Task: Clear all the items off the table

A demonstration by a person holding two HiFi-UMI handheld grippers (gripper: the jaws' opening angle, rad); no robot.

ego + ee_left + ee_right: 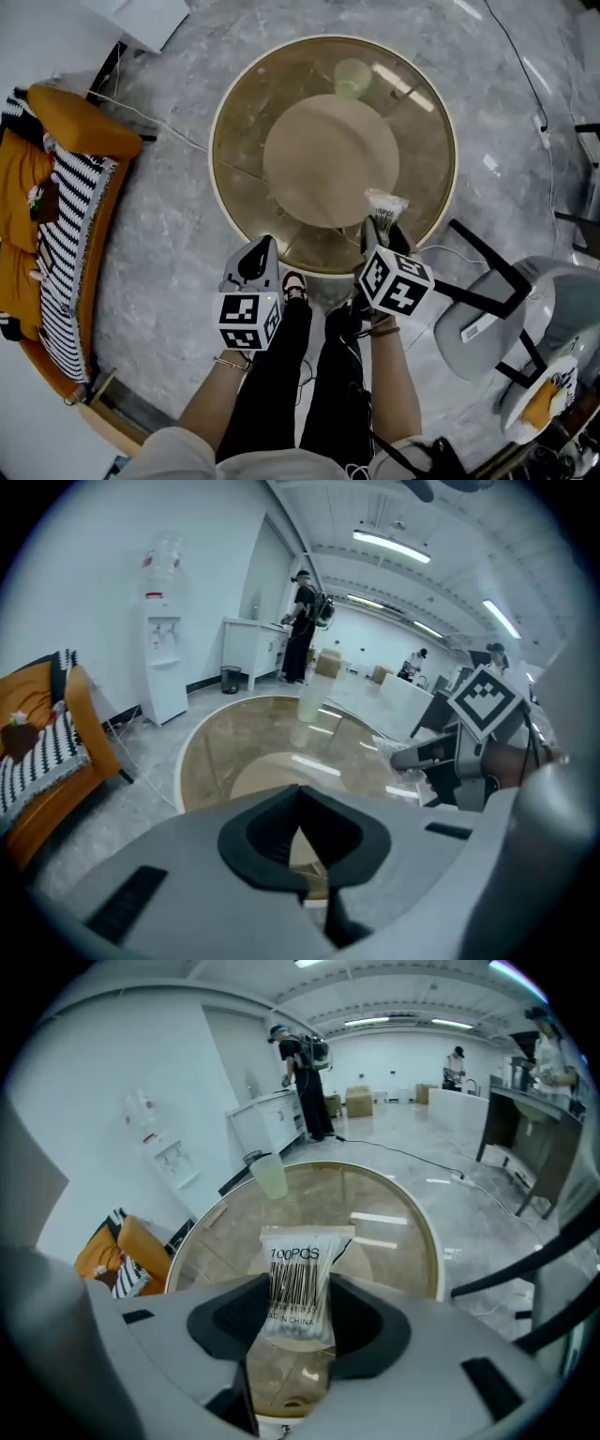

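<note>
Packet: small clear plastic packet (298,1283), black barcode, "100PCS" print; we hold it above the round glass worktop (234,122), at its near edge.
Right gripper (298,1330): jaws clamp our packet.
Left gripper (302,846): jaws together, empty.

This is a large open-plan office or lab floor with a lounge corner. Long ceiling strip lights (392,544) run above white walls and a polished grey stone floor (169,253). A water dispenser (161,663) stands by the wall, a person (302,621) works at a white counter (251,641), and cardboard boxes (359,1101) sit far off. Close by, an orange sofa (80,122) and a grey chair (548,300) flank a round glass table (239,122).
</note>
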